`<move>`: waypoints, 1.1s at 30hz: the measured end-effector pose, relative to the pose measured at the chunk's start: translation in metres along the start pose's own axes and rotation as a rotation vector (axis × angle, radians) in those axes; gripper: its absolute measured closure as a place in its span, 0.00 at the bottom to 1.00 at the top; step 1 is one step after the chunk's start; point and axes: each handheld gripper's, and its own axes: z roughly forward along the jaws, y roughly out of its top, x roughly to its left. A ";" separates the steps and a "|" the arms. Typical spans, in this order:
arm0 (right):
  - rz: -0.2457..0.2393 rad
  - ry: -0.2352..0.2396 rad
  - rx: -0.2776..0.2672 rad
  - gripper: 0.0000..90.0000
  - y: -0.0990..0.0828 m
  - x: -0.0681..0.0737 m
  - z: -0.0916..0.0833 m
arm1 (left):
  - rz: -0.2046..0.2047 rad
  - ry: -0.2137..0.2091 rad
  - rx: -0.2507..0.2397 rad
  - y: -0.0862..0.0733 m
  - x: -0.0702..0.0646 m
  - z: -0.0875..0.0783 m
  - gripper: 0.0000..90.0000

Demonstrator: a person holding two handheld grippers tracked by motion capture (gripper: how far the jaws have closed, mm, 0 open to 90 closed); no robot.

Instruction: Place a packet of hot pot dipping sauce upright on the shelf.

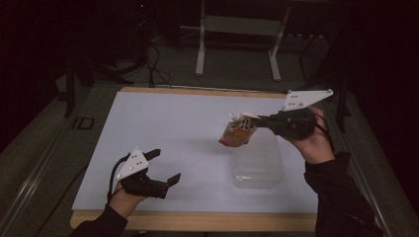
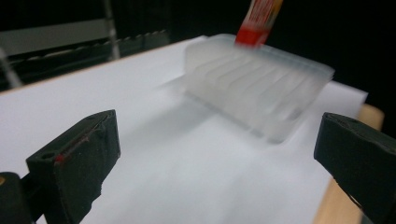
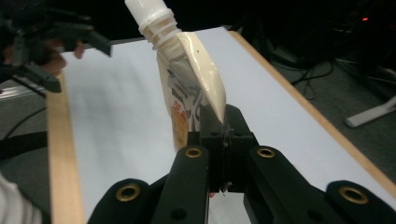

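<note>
Overhead, the right tool (image 1: 261, 121) pinches an orange-and-cream spouted foil pouch (image 1: 238, 131) by its edge, above the clear ribbed plastic tray (image 1: 258, 165) on the white table (image 1: 168, 128); the left tool (image 1: 165, 167) gapes wide, empty.

Pouch (image 2: 258, 21) cropped, container (image 2: 261, 84) blurred
</note>
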 end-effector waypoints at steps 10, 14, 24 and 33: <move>-0.033 -0.071 0.002 0.99 -0.012 -0.026 0.001 | -0.032 -0.033 0.124 -0.027 0.003 0.012 0.01; -0.038 -0.081 0.024 0.99 -0.020 -0.037 0.004 | -0.040 -0.031 0.132 -0.031 0.005 0.014 0.01; -0.045 -0.109 0.102 0.99 -0.034 -0.055 0.015 | -0.040 -0.040 0.125 -0.033 0.005 0.015 0.01; -0.026 -0.117 0.103 0.99 -0.046 -0.070 0.023 | -0.036 -0.050 0.135 -0.036 0.005 0.017 0.01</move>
